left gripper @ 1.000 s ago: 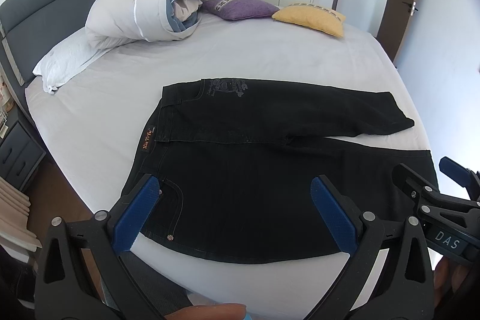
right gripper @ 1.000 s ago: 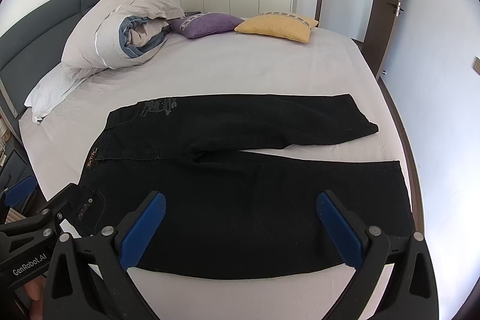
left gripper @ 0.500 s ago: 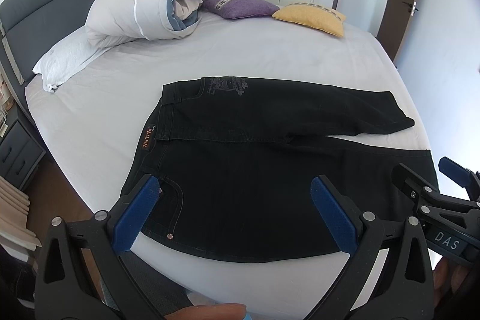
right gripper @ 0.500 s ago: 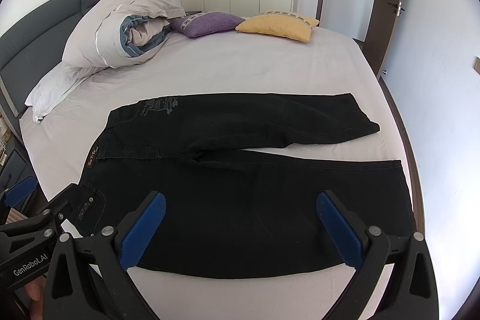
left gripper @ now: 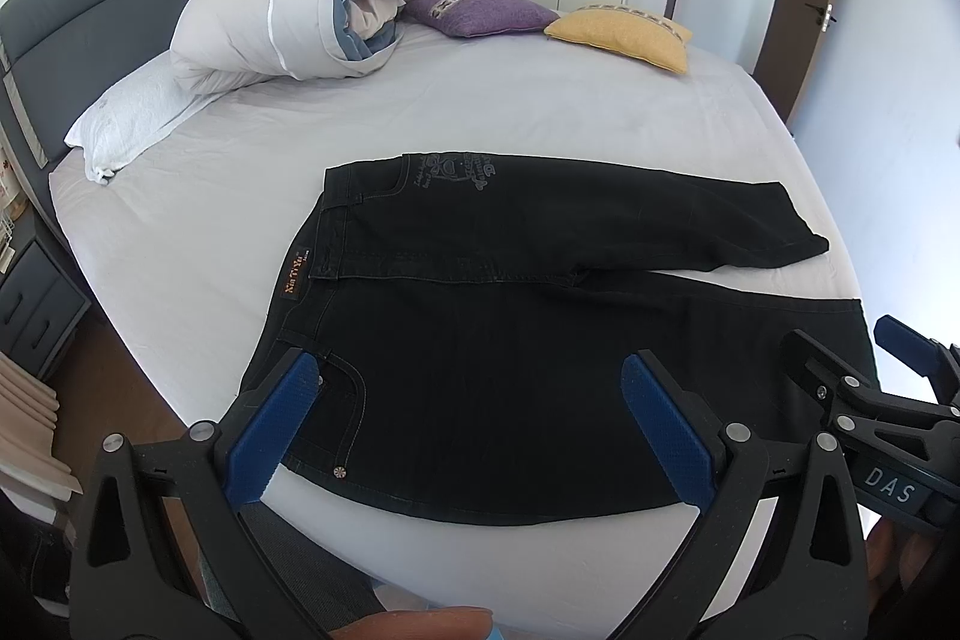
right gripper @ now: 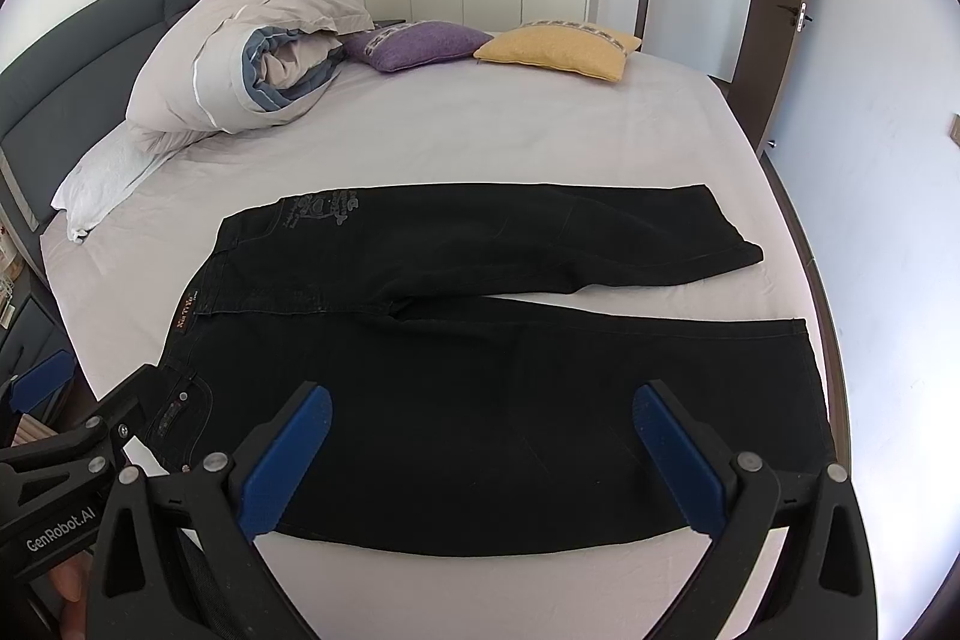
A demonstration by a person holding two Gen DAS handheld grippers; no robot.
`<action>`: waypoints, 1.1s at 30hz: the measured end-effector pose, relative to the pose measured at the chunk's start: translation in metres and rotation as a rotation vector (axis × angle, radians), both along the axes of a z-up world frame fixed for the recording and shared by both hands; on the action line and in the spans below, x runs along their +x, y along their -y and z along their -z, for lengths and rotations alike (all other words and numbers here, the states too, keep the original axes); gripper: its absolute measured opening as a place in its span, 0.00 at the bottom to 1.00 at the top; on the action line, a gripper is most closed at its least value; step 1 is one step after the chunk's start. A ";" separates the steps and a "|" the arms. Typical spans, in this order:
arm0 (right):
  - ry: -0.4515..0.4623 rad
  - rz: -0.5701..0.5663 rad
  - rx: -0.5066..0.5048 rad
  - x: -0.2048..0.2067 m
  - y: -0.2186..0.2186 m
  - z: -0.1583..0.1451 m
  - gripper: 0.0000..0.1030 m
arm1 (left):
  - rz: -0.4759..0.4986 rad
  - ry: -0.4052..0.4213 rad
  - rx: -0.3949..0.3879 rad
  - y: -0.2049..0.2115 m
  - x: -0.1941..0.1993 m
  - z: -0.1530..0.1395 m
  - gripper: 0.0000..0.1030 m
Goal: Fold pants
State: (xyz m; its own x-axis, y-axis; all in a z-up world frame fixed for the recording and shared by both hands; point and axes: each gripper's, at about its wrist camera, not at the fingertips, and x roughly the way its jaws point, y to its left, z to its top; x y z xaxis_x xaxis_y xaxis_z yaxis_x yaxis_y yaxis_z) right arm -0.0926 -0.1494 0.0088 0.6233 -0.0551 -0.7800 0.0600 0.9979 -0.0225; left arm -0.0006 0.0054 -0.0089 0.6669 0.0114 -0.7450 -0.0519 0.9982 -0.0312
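Black pants (left gripper: 510, 316) lie flat on the white bed sheet, waist to the left, both legs stretching right; they also show in the right wrist view (right gripper: 480, 370). My left gripper (left gripper: 474, 412) is open and empty, held above the near waist and pocket area. My right gripper (right gripper: 480, 442) is open and empty, held above the near leg. Each gripper shows at the edge of the other's view: the right one in the left wrist view (left gripper: 870, 400), the left one in the right wrist view (right gripper: 72, 430).
A rolled duvet (left gripper: 288, 10) and a white pillow (left gripper: 132, 118) lie at the bed's far left by the grey headboard (left gripper: 72, 10). A purple cushion (left gripper: 480, 13) and a yellow cushion (left gripper: 624, 31) lie at the far edge. A nightstand (left gripper: 36, 310) stands left of the bed.
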 end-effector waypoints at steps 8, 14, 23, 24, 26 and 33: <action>-0.002 0.000 0.000 0.000 -0.001 0.001 1.00 | 0.000 0.000 0.000 0.000 0.000 0.000 1.00; -0.004 -0.006 -0.002 -0.001 -0.007 0.005 1.00 | 0.001 0.000 0.001 -0.001 0.000 0.003 1.00; -0.025 -0.030 -0.002 0.010 -0.011 0.012 1.00 | 0.014 -0.013 0.000 -0.008 0.011 0.015 1.00; -0.028 -0.037 -0.002 0.015 -0.011 0.012 1.00 | 0.020 -0.013 0.001 -0.009 0.014 0.016 1.00; -0.026 -0.063 0.008 0.021 -0.011 0.015 1.00 | 0.030 -0.014 -0.001 -0.014 0.029 0.018 1.00; -0.027 -0.302 0.106 0.074 0.000 0.014 1.00 | 0.252 0.032 -0.065 -0.052 0.111 0.025 1.00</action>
